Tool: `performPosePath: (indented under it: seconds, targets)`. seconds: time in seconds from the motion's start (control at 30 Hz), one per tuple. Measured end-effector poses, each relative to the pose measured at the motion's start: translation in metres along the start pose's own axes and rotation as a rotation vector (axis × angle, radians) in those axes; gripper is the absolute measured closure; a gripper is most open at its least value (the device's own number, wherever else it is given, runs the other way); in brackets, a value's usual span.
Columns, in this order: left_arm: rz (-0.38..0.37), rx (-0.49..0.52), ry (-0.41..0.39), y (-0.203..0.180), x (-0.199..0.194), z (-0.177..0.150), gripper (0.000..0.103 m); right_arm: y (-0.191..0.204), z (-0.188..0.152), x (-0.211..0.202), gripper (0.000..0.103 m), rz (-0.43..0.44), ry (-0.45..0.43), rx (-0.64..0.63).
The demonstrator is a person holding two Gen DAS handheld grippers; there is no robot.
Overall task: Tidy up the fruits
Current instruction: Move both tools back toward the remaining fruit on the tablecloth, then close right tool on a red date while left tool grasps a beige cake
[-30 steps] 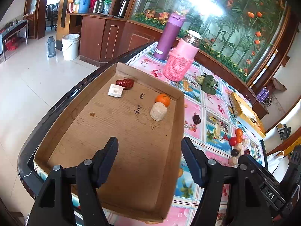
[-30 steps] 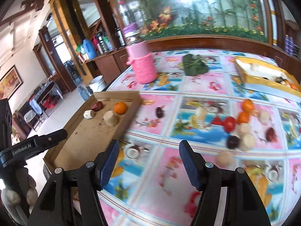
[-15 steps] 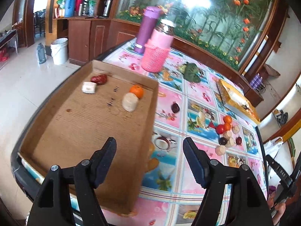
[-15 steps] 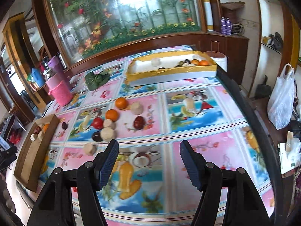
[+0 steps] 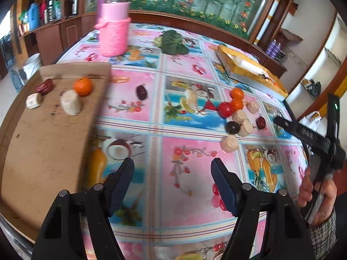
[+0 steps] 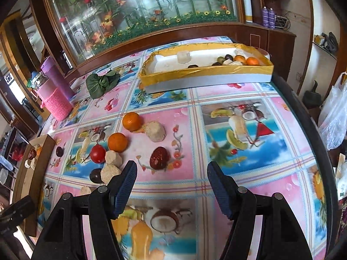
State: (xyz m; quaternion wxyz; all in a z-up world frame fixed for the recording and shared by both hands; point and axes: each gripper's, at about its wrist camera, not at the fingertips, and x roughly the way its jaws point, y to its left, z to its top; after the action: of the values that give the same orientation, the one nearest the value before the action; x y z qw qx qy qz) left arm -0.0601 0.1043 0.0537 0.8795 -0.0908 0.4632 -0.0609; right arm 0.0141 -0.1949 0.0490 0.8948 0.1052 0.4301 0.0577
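we hold the left gripper (image 5: 172, 171) and right gripper (image 6: 171, 174) with jaws apart, empty. four pieces sit in the cardboard tray (image 5: 43, 147), more in the yellow box (image 6: 206, 73); the loose fruit pile (image 6: 121, 149) on the table awaits sorting.

A pink knit-sleeved jar (image 5: 113, 28) stands at the desk's (image 6: 186, 130) far edge with a purple bottle (image 6: 56, 77) just behind it. A white bucket (image 5: 32, 65) sits on the floor beyond the desk, and a white plastic bag (image 6: 335, 117) hangs beside it.
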Motion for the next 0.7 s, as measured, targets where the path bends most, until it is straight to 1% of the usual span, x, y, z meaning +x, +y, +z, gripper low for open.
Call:
performPosePath:
  seconds: [0.13,0.2,0.27,0.33,0.4,0.47,0.57,0.6,0.63,0.7]
  targets:
    - [-0.005,0.081,0.006,-0.024,0.016,0.001,0.031,0.011,0.007,0.02,0.036,-0.018,-0.011,-0.029]
    - [-0.014,0.109,0.018,-0.033,0.025,0.004,0.031,0.011,0.006,0.028,0.04,-0.009,-0.012,-0.034]
    - [-0.022,0.141,0.02,-0.043,0.035,0.005,0.036,0.009,0.004,0.034,0.042,0.009,-0.006,-0.03]
    - [-0.032,0.171,0.026,-0.053,0.046,0.006,0.047,0.005,0.002,0.039,0.046,0.02,0.003,-0.026]
    - [-0.055,0.189,0.04,-0.062,0.056,0.007,0.052,0.003,0.001,0.044,0.049,0.021,0.018,-0.02]
    - [-0.071,0.199,0.044,-0.069,0.065,0.009,0.052,0.003,0.001,0.044,0.053,0.016,0.013,-0.029]
    - [-0.085,0.223,0.049,-0.078,0.076,0.012,0.052,0.006,0.0,0.045,0.057,0.011,0.012,-0.051]
    - [-0.084,0.233,0.049,-0.082,0.08,0.013,0.052,0.007,0.0,0.046,0.059,0.008,0.011,-0.057]
    - [-0.079,0.241,0.042,-0.084,0.081,0.013,0.052,0.008,0.0,0.046,0.063,0.005,0.011,-0.064]
    - [-0.078,0.253,0.037,-0.088,0.084,0.014,0.052,0.011,-0.001,0.047,0.066,-0.013,0.009,-0.077]
